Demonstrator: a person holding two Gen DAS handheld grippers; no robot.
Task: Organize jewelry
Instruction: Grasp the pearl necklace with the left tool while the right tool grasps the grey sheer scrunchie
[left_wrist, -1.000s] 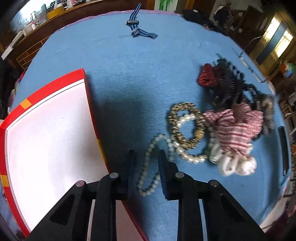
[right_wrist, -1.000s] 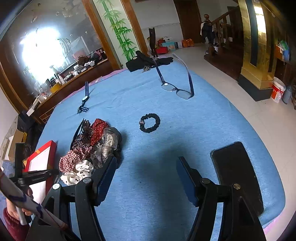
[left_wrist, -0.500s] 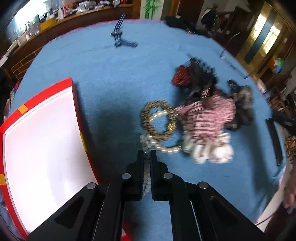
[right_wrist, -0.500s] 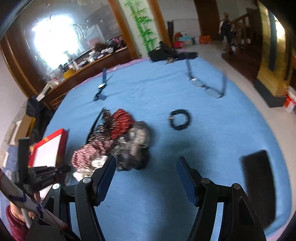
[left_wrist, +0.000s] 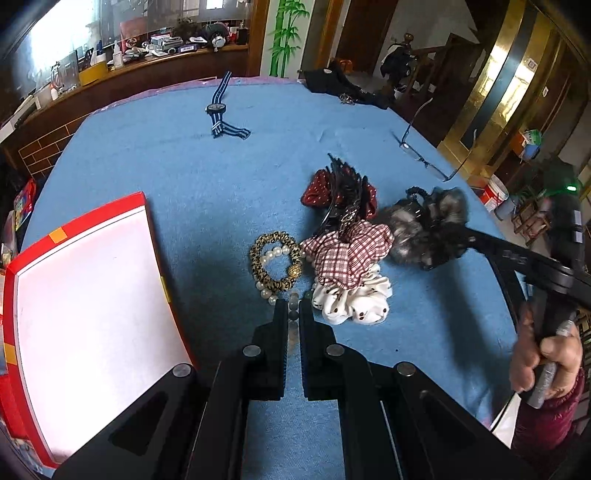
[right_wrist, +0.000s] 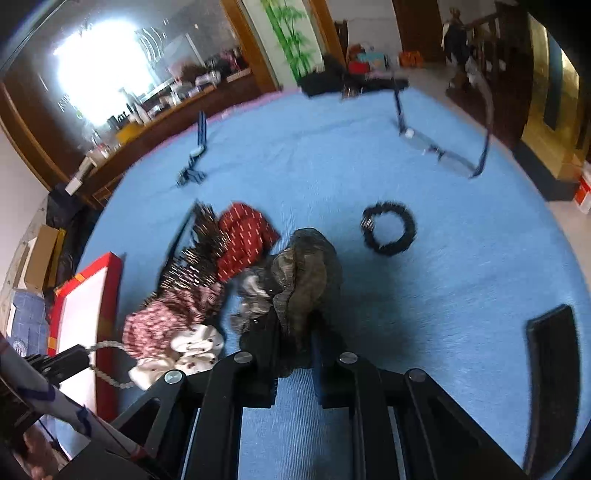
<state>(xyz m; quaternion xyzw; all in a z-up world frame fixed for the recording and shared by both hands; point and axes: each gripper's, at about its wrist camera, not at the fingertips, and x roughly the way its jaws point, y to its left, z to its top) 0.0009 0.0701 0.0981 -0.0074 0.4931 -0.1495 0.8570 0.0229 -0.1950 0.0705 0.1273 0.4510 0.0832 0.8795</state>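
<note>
My left gripper (left_wrist: 293, 308) is shut on the pearl necklace (left_wrist: 273, 254), whose strand runs from the jaws up through a leopard-print bracelet (left_wrist: 275, 260); the strand also shows taut in the right wrist view (right_wrist: 107, 363). My right gripper (right_wrist: 293, 332) is shut on a grey furry scrunchie (right_wrist: 303, 269), which also shows in the left wrist view (left_wrist: 424, 229). A red box with a white inside (left_wrist: 81, 299) lies left of the pile. Plaid (left_wrist: 347, 251), white spotted (left_wrist: 351, 299) and red (left_wrist: 321, 188) scrunchies and a black hair clip (left_wrist: 347, 184) make up the pile.
A striped-strap watch (left_wrist: 218, 110) lies far back on the blue cloth. Glasses (right_wrist: 439, 147) lie at the back right, a black scrunchie (right_wrist: 389, 232) right of the pile, a black phone (right_wrist: 550, 354) near the right edge. Dark clothing (left_wrist: 340, 85) lies at the far edge.
My left gripper closed on the pearl necklace and pulled it back, so the strand is taut. My right gripper moved forward to the pile and closed on the grey furry scrunchie.
</note>
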